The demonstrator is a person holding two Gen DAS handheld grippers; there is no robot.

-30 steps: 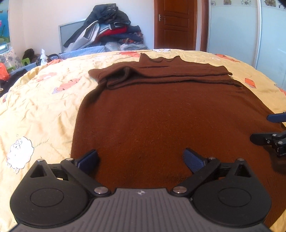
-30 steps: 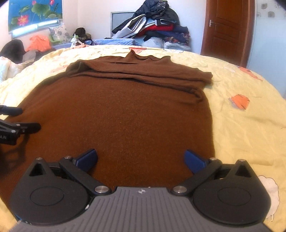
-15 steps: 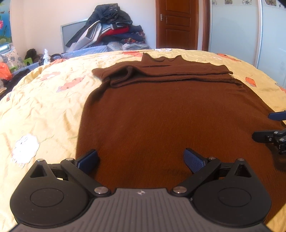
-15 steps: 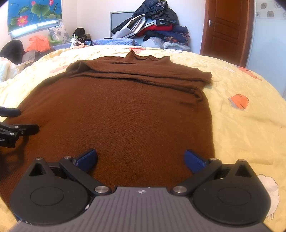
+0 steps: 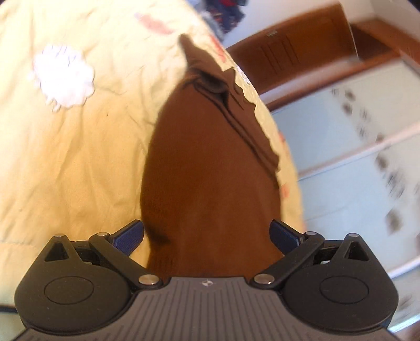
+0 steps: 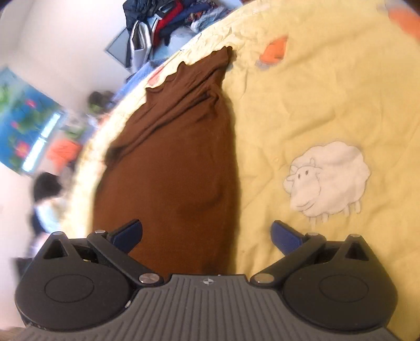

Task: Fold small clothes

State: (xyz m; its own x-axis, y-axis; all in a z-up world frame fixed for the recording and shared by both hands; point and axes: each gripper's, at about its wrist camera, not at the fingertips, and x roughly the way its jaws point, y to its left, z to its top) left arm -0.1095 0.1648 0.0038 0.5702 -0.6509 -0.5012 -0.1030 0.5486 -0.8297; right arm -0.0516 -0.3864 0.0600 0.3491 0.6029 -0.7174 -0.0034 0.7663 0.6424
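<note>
A brown knit sweater (image 5: 210, 168) lies spread on the yellow bedspread (image 5: 73, 147), its sleeves folded across the far end. My left gripper (image 5: 206, 234) is open, rolled sideways, with the sweater's near hem between its blue fingers (image 5: 130, 234). In the right wrist view the same sweater (image 6: 173, 168) runs away from me. My right gripper (image 6: 207, 234) is open too, rolled the other way, straddling the sweater's right edge; its left finger (image 6: 128, 233) is over cloth, its right finger (image 6: 286, 236) over bare bedspread (image 6: 302, 105).
A heap of clothes (image 6: 168, 18) is piled beyond the far side of the bed. A brown door (image 5: 296, 49) and pale wardrobe panels (image 5: 354, 147) stand to the right. A white sheep print (image 6: 328, 178) marks the bedspread beside my right gripper.
Both grippers have rolled sharply, the left one way and the right the other, and have moved in to the sweater's near corners. Each stays open. The other gripper has left each view.
</note>
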